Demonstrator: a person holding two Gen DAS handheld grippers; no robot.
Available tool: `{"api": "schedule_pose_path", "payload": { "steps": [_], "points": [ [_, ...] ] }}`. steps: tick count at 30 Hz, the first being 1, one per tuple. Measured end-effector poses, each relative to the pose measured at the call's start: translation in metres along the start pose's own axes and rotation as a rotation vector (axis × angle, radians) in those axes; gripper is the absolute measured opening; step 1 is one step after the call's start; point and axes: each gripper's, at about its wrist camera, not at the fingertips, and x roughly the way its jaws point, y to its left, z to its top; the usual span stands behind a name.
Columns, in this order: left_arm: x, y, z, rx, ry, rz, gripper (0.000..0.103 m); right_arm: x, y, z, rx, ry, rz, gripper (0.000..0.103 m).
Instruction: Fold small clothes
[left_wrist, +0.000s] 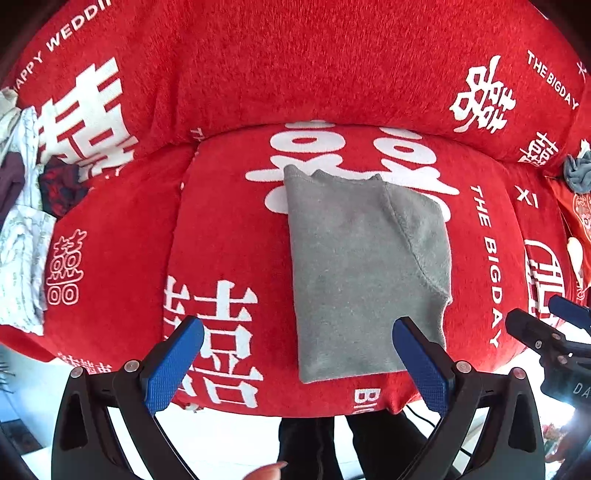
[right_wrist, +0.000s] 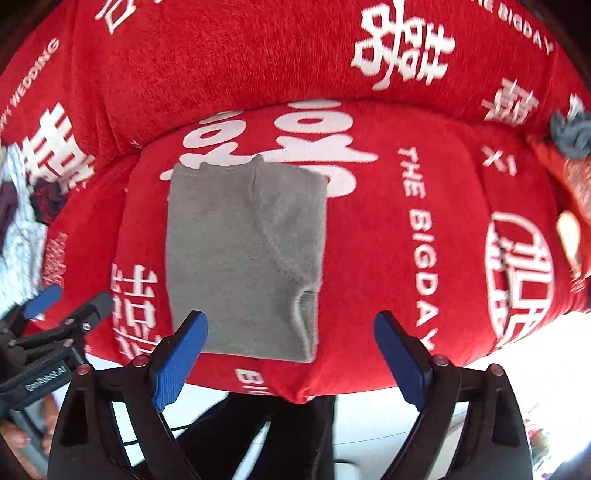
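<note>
A small grey knit garment (left_wrist: 365, 273) lies flat on the red sofa seat cushion (left_wrist: 229, 229), folded into a tall rectangle with one sleeve laid across its right side. My left gripper (left_wrist: 299, 328) is open and empty, held just in front of the garment's near edge. It also shows in the right wrist view (right_wrist: 66, 306) at the left. The garment shows in the right wrist view (right_wrist: 243, 254). My right gripper (right_wrist: 291, 321) is open and empty, just before the garment's near edge. It also shows in the left wrist view (left_wrist: 543, 317) at the right.
A heap of unfolded clothes (left_wrist: 26, 206) lies on the seat at the left. A small crumpled grey-blue piece (left_wrist: 578, 173) and a red item (left_wrist: 576, 214) lie at the right. The sofa back (left_wrist: 295, 66) rises behind. My legs (left_wrist: 351, 443) stand below the seat's front edge.
</note>
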Motion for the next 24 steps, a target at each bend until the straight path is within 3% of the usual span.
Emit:
{"api": "schedule_pose_path", "payload": {
  "steps": [8,24],
  "points": [
    [-0.021,0.001,-0.002,-0.018,0.002,-0.008,0.102,-0.017,0.006,-0.001,0.015,-0.035,-0.025,0.093],
    [-0.022,0.002,-0.008,-0.018,0.033,0.002,0.102,-0.018,0.010,-0.004,0.031,-0.029,-0.069,0.093]
  ]
}}
